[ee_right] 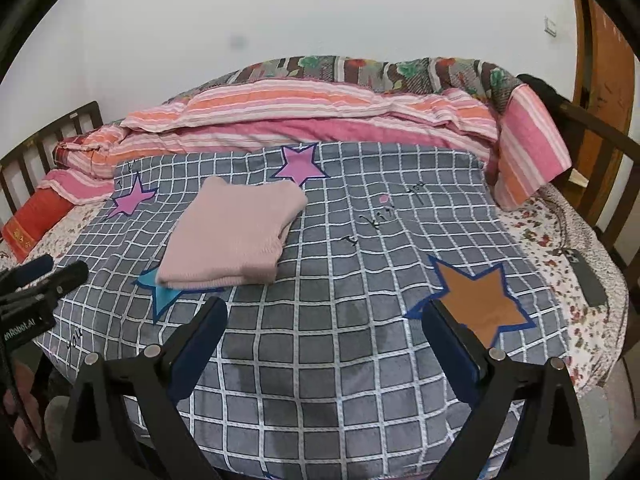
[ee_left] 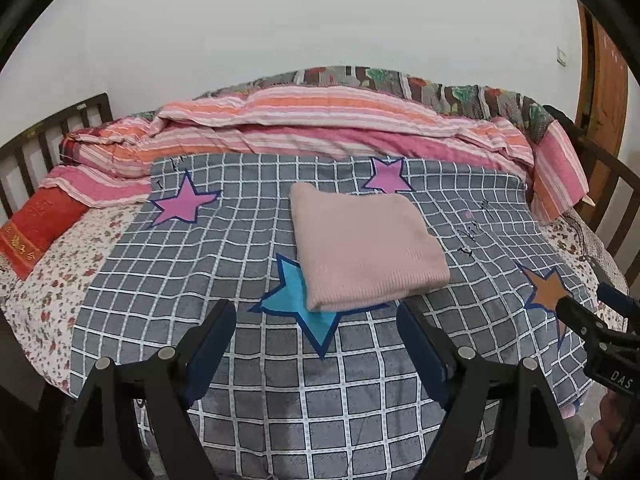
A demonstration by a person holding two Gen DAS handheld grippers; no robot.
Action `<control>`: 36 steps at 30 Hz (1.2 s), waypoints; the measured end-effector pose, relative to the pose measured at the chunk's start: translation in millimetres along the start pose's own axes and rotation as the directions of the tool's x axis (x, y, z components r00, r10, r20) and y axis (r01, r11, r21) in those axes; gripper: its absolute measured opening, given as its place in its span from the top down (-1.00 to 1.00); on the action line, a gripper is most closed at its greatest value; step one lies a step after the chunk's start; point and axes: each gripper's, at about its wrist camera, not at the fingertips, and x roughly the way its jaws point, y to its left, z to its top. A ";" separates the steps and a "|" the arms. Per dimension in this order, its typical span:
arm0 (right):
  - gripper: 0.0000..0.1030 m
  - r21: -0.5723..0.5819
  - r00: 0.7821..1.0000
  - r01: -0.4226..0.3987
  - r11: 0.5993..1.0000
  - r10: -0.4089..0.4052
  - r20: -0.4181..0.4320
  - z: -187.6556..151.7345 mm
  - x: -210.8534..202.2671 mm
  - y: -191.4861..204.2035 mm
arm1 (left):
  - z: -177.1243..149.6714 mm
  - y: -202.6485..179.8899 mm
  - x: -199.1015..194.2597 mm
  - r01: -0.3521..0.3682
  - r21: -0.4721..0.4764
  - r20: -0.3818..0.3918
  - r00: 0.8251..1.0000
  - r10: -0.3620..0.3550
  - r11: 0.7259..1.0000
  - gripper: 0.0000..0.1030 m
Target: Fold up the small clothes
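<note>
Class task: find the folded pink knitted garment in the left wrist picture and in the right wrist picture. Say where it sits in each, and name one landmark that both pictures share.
Left wrist view: the folded pink knitted garment lies at centre, slightly right, on the grey checked blanket.
Right wrist view: the garment lies left of centre, on the same blanket.
Shared landmark: the blue star printed on the blanket, partly covered by the garment's near corner.

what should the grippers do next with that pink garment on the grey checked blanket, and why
Probably nothing more than backing away: the pink garment already lies folded in a neat rectangle on the grey checked blanket, and both the left gripper and right gripper are open, empty and clear of it.
</note>
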 end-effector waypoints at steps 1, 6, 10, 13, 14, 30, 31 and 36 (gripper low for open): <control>-0.87 -0.002 1.000 0.003 1.000 -0.003 0.002 -1.1 -3.2 -0.3 | -0.1 0.4 -1.9 -0.002 -0.002 -0.002 1.000 0.002 1.000 -0.58; -0.87 -0.008 1.000 0.007 1.000 -0.007 0.007 -2.0 -10.8 -3.3 | 1.0 2.3 -8.9 -0.006 -0.008 0.009 1.000 0.006 1.000 -0.58; -0.87 -0.007 1.000 0.012 1.000 -0.012 0.008 -1.6 -12.8 -5.3 | 0.9 1.5 -13.0 -0.003 -0.010 0.016 1.000 0.003 1.000 -0.58; -0.87 -0.004 1.000 0.013 1.000 -0.013 0.008 -1.3 -13.4 -7.1 | 1.1 1.9 -14.1 -0.007 -0.009 0.019 1.000 0.007 1.000 -0.58; -0.87 -0.002 1.000 0.013 1.000 -0.013 0.008 -0.8 -13.3 -8.1 | 1.3 1.4 -14.2 -0.007 -0.011 0.020 1.000 0.007 1.000 -0.58; -0.87 0.014 1.000 0.025 1.000 -0.025 0.013 2.0 -16.0 -13.3 | 1.9 0.6 -17.8 -0.017 -0.010 0.020 1.000 0.017 1.000 -0.58; -0.87 0.014 1.000 0.026 1.000 -0.026 0.013 2.0 -16.2 -13.7 | 2.1 0.4 -17.2 -0.020 -0.009 0.021 1.000 0.020 1.000 -0.58; -0.87 0.013 1.000 0.028 1.000 -0.029 0.013 1.8 -16.4 -13.8 | 1.8 -0.6 -18.0 -0.020 -0.010 0.021 1.000 0.020 1.000 -0.58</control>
